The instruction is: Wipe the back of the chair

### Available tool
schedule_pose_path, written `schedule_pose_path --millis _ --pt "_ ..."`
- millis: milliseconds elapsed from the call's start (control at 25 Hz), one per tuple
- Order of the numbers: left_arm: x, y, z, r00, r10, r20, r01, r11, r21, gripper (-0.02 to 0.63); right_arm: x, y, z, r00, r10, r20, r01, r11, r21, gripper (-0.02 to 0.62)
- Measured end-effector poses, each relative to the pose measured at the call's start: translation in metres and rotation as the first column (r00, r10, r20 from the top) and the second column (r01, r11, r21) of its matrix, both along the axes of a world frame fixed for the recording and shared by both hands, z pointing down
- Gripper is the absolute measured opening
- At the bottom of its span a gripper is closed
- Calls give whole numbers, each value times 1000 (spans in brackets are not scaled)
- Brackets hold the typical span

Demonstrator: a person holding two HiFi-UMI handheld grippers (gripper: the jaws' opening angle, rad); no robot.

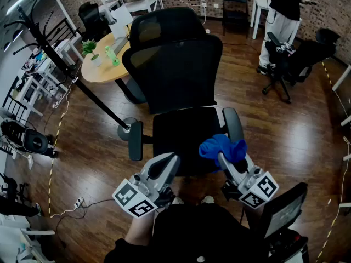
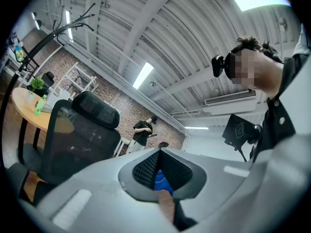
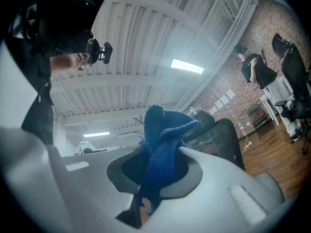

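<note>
A black mesh office chair stands in front of me in the head view, its tall back facing me above the seat. My right gripper is shut on a bunched blue cloth and hovers over the seat's right front corner, below the backrest. In the right gripper view the cloth bulges out between the jaws of the right gripper, with the chair beyond. My left gripper is shut with nothing in it, at the seat's left front edge. The left gripper points up past the chair.
A round wooden table with a green bottle and a small plant stands behind the chair on the left. A black coat-rack pole slants across the left. A person and another black chair are at back right.
</note>
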State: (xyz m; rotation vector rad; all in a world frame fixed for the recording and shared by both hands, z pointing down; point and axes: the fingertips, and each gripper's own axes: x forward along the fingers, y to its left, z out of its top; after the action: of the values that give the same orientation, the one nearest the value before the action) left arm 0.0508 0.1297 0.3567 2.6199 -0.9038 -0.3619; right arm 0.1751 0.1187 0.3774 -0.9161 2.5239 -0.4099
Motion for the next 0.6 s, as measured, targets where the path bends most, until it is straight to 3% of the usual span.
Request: schedule_pose_path --millis 280,600 --pt "-2 -20 9 1000 -3 8 3 1000 -9 3 0 -22 8 1000 -4 -4 4 1000 -6 52" --pt "-28 -77 11 997 66 -36 -65 997 34 3 -28 -74 2 996 57 -67 -55 998 31 52"
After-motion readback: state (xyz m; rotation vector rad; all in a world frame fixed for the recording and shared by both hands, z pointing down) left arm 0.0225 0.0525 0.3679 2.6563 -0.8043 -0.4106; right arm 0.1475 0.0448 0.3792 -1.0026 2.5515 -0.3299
